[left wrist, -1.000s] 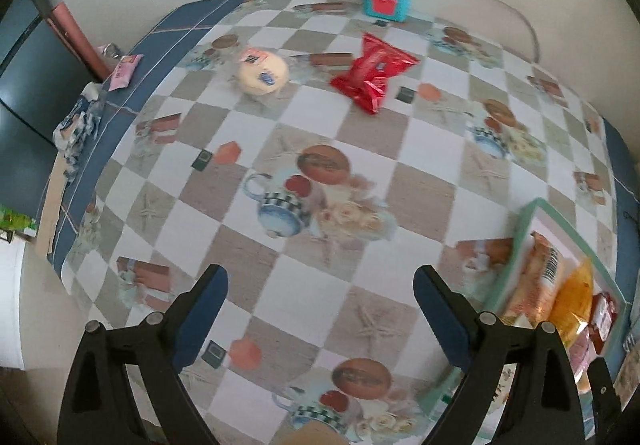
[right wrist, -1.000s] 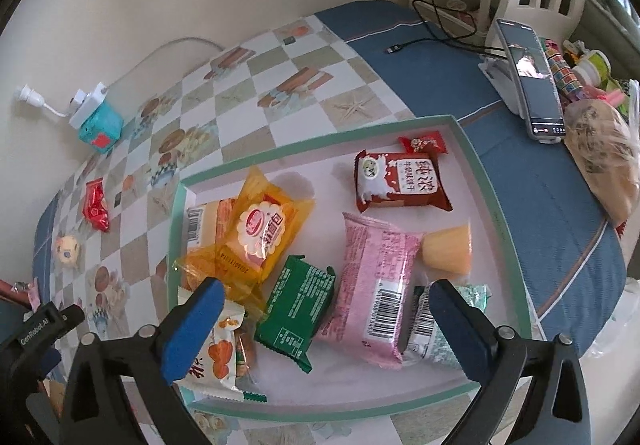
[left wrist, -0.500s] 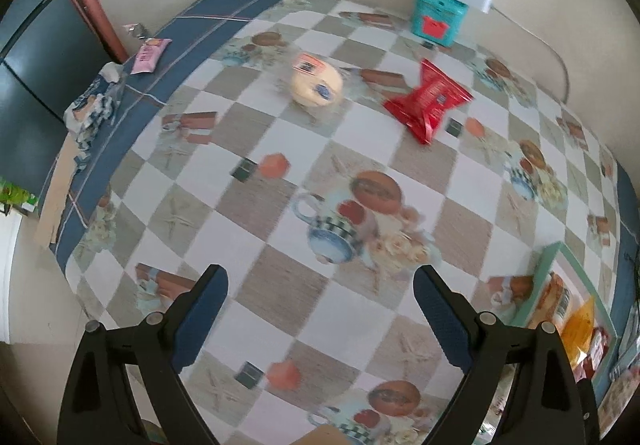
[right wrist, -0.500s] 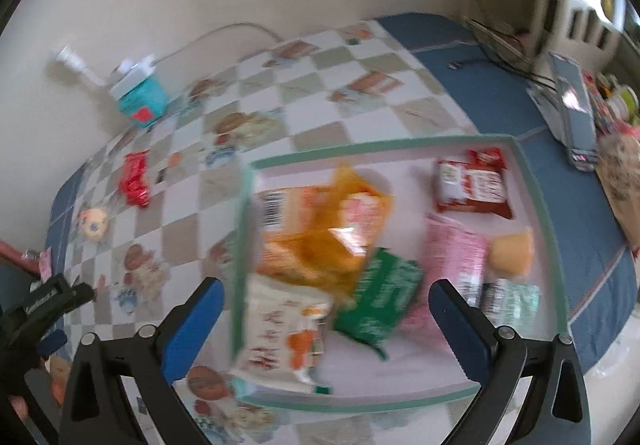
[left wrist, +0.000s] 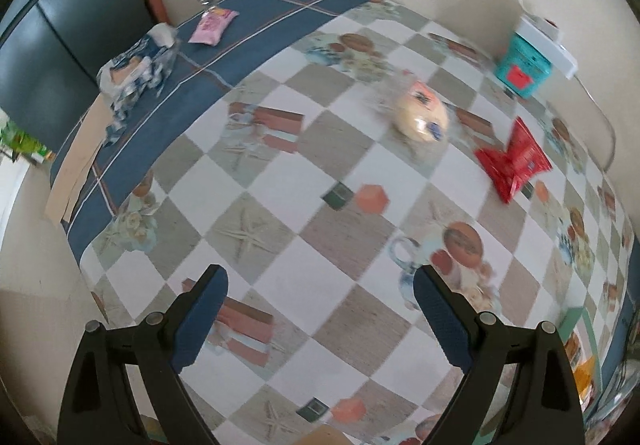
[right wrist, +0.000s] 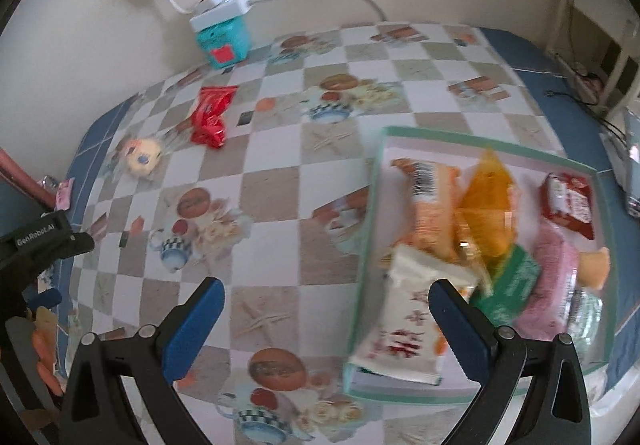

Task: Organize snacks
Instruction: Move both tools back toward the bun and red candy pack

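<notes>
A round yellow wrapped bun (left wrist: 421, 116) and a red snack packet (left wrist: 514, 160) lie loose on the checked tablecloth, far ahead of my open, empty left gripper (left wrist: 322, 319). Both also show in the right wrist view, the bun (right wrist: 141, 159) and the red packet (right wrist: 211, 114). A green-rimmed tray (right wrist: 374, 197) at the right holds several snack packets, among them an orange one (right wrist: 489, 205) and a white one (right wrist: 404, 319). My right gripper (right wrist: 328, 329) is open and empty above the tray's left rim. The left gripper's body (right wrist: 38, 241) shows at the left edge.
A teal box (right wrist: 224, 39) with a white power strip on top stands at the wall. A pink packet (left wrist: 212, 25) and a crumpled blue-white wrapper (left wrist: 136, 73) lie on the blue table border. A phone stand (right wrist: 632, 169) is at the far right.
Both views have swung left. The left gripper has turned toward the table's left corner, so the bun and red packet shifted right. The right gripper moved left off the tray's middle to its left rim.
</notes>
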